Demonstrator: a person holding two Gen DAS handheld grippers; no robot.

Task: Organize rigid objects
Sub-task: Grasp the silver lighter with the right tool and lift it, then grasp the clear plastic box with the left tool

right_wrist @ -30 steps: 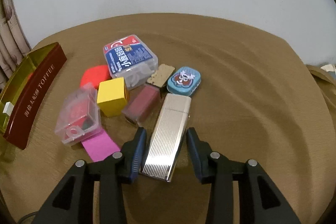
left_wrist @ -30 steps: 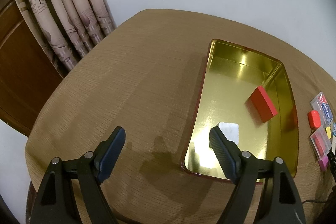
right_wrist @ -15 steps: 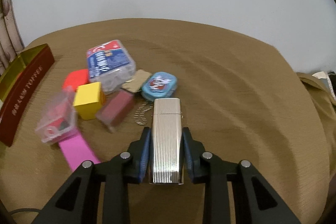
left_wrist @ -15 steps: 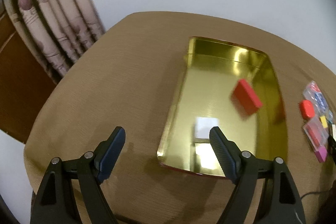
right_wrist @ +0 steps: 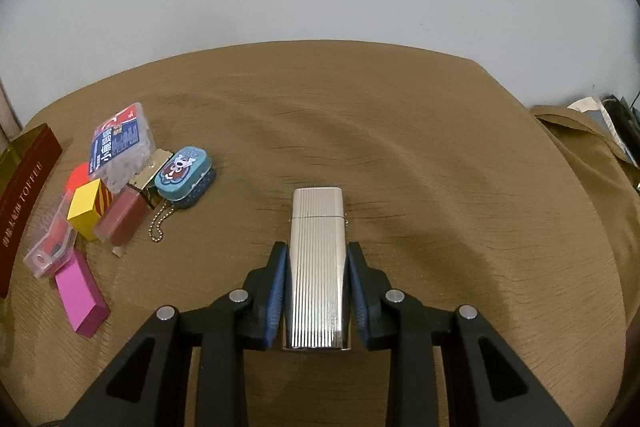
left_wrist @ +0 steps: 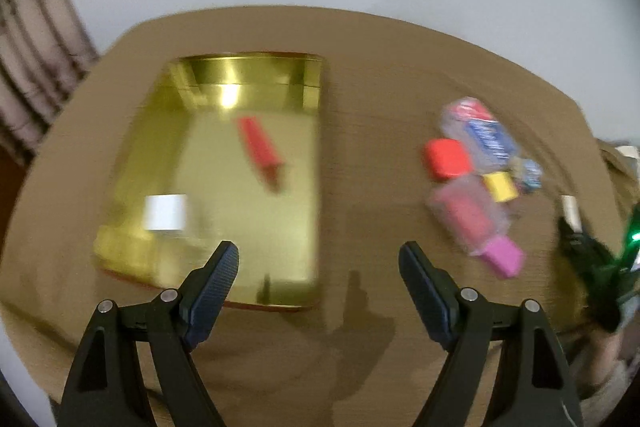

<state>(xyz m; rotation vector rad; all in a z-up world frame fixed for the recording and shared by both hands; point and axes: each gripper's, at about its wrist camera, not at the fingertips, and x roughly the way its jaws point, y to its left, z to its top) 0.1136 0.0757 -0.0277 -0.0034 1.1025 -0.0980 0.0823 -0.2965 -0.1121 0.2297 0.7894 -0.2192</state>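
Observation:
My right gripper (right_wrist: 316, 263) is shut on a ribbed silver metal case (right_wrist: 317, 259) and holds it above the brown tablecloth. My left gripper (left_wrist: 319, 267) is open and empty, above the cloth just right of the gold tin's (left_wrist: 316, 163) near corner. The tin holds a red block (left_wrist: 260, 149) and a white block (left_wrist: 165, 211). A pile of small objects lies on the cloth: a clear box with blue label (right_wrist: 120, 147), a teal tin (right_wrist: 184, 177), a yellow block (right_wrist: 85, 207), a pink block (right_wrist: 82, 293), a clear box with red contents (right_wrist: 50, 247).
The tin's dark red side wall (right_wrist: 22, 203) stands at the left edge of the right wrist view. A maroon block (right_wrist: 120, 219) and a ball chain (right_wrist: 160, 223) lie in the pile. A red-orange piece (left_wrist: 446, 159) sits by it. Curtains (left_wrist: 28, 67) hang at the left.
My right gripper closed on the silver case and carried it right, away from the pile. My left gripper swung right, so the tin now lies left and the pile comes into view.

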